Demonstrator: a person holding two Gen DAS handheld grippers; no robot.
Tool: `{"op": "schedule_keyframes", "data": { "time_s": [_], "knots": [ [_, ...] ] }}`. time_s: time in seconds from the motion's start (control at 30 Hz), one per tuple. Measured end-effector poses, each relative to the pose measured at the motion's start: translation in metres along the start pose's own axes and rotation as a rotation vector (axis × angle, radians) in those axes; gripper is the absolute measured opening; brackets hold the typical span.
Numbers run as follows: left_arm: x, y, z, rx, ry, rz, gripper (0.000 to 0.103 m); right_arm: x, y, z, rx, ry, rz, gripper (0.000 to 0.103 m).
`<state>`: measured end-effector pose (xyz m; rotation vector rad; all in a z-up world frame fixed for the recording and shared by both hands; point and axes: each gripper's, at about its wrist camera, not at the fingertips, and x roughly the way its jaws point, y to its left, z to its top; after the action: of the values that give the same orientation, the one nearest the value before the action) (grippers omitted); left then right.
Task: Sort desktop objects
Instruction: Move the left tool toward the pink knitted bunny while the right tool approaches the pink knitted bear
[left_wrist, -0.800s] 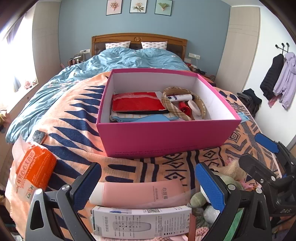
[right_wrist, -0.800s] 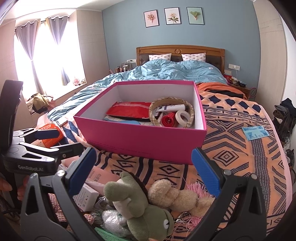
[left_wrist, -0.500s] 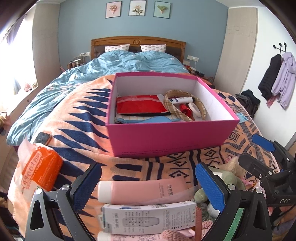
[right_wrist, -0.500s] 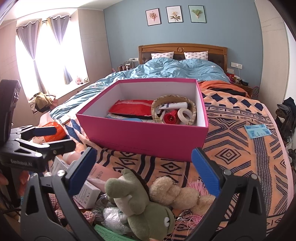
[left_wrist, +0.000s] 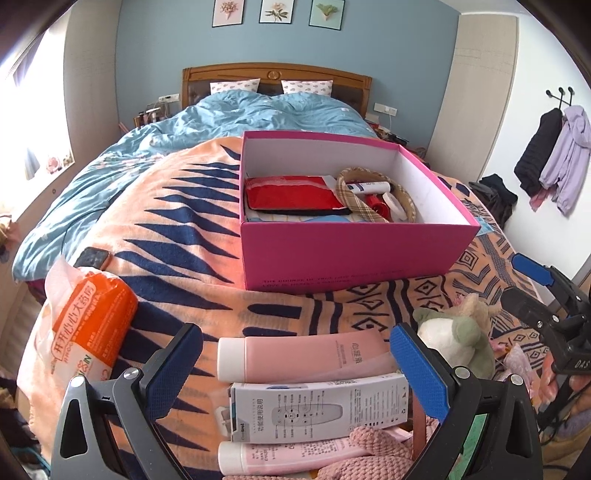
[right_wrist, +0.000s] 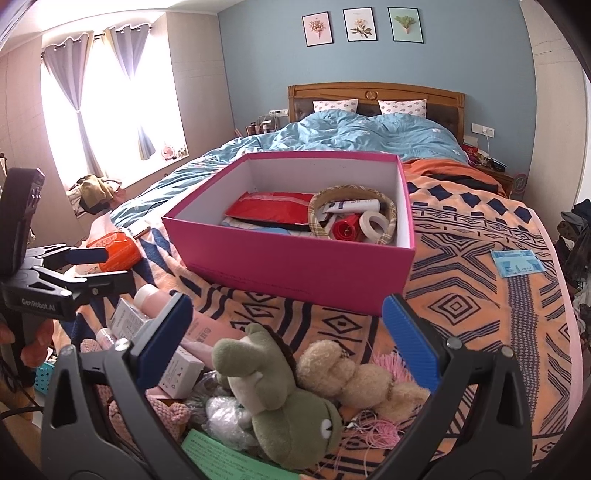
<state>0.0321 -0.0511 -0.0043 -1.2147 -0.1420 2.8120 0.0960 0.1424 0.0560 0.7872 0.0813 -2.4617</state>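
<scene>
Left wrist view: left gripper (left_wrist: 295, 363) wide open over pink tube (left_wrist: 306, 360) and white carton (left_wrist: 319, 411), holding nothing, ready to grab. Right gripper (right_wrist: 286, 338) open too, above green frog toy (right_wrist: 284, 398) beside tan bear (right_wrist: 354, 376). Pink box (left_wrist: 351, 254) far behind, half full. Orange pack (left_wrist: 88, 328) at left, no block.

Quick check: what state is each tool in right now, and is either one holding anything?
Left tool: open, holding nothing; pink tube lies on the bed between its fingers.
Right tool: open, holding nothing; green plush lies below it.
</scene>
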Motion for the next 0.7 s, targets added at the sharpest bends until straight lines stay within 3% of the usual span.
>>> {"op": "schedule_keyframes", "data": {
  "time_s": [0.3, 0.43, 0.7],
  "knots": [
    [-0.016, 0.0, 0.003, 0.015, -0.047, -0.03, 0.103, -0.017, -0.03, -0.012, 0.069, 0.039, -0.007, 0.103],
    [-0.02, -0.001, -0.001, 0.032, -0.044, -0.03, 0.103, -0.024, -0.023, -0.024, 0.062, 0.089, 0.118, 0.103],
    [-0.013, -0.003, -0.013, 0.03, -0.004, -0.044, 0.103, -0.027, 0.038, -0.052, -0.12, 0.166, 0.314, 0.093]
  ]
}}
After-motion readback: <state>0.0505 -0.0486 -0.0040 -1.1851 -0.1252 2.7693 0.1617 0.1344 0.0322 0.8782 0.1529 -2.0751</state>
